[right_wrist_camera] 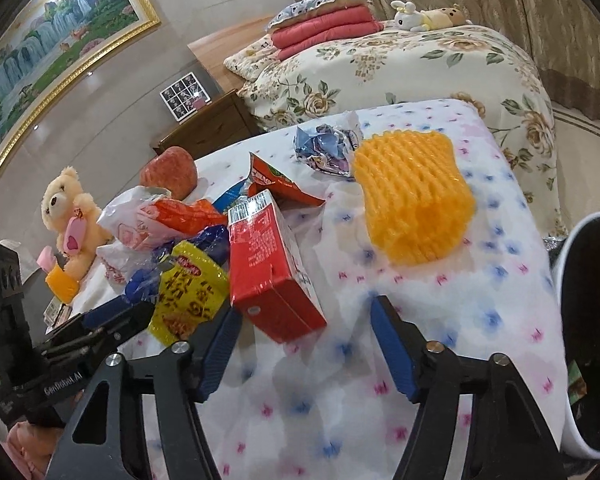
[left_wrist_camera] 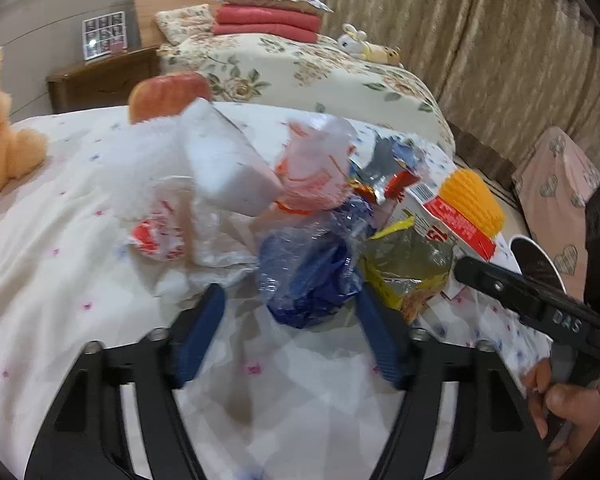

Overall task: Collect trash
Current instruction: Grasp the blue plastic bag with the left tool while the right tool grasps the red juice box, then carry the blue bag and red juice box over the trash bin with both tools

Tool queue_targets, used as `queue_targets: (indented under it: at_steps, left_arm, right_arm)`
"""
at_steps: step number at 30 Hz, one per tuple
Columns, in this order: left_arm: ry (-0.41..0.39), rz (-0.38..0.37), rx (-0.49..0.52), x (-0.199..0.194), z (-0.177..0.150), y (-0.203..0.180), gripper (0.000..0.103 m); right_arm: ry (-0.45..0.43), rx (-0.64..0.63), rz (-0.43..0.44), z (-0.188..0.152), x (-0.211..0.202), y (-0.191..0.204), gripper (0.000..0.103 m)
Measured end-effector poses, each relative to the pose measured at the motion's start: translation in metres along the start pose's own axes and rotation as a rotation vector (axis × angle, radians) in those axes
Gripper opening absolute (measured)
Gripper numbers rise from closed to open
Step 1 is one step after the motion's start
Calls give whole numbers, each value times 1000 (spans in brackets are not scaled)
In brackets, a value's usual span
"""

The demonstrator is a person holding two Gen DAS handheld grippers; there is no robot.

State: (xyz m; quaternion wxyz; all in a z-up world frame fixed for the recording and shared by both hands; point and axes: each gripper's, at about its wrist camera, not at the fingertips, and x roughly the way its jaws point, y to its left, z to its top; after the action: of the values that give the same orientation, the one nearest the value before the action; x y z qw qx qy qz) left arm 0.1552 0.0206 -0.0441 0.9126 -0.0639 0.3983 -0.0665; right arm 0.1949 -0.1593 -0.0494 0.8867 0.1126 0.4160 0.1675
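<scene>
Trash lies in a pile on a white flowered bedspread (left_wrist_camera: 60,264). In the left wrist view my left gripper (left_wrist_camera: 290,300) is open, its blue fingers either side of a crumpled blue plastic wrapper (left_wrist_camera: 308,280). Beside it lie a yellow snack packet (left_wrist_camera: 404,276), a red carton (left_wrist_camera: 456,224), a white plastic bag (left_wrist_camera: 168,220) and a white foam block (left_wrist_camera: 224,160). In the right wrist view my right gripper (right_wrist_camera: 306,312) is open and empty, just in front of the red carton (right_wrist_camera: 268,268). A yellow foam net (right_wrist_camera: 412,196) and the yellow packet (right_wrist_camera: 188,288) lie near it.
A white-rimmed bin (right_wrist_camera: 592,320) stands off the bed's right edge. An apple (right_wrist_camera: 168,172) and a teddy bear (right_wrist_camera: 72,216) sit on the bedspread. A second bed with a floral cover (right_wrist_camera: 420,72), a wooden nightstand (left_wrist_camera: 100,80) and curtains stand behind.
</scene>
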Motion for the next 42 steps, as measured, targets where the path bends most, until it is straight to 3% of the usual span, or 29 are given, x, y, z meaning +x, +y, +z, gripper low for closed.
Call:
queue_targets:
  at_steps: [1, 4, 9, 15, 28, 42]
  left_arm:
    - [9, -6, 9, 2, 0, -1, 43]
    - [9, -19, 33, 0, -1, -5, 31]
    - [-24, -11, 30, -13, -10, -4, 29]
    - [-63, 2, -41, -35, -25, 7, 28]
    - [-93, -15, -100, -74, -56, 8, 28]
    - [-112, -96, -10, -96, -63, -42, 28]
  right_arm:
    - [0, -5, 3, 1, 2, 1, 60]
    - [6, -22, 8, 2, 5, 5, 35]
    - [-20, -23, 13, -3, -3, 9, 35]
    - [-56, -1, 13, -13, -23, 5, 34]
    - [-103, 51, -1, -41, -70, -14, 31]
    - [-162, 112, -22, -66, -113, -40, 31]
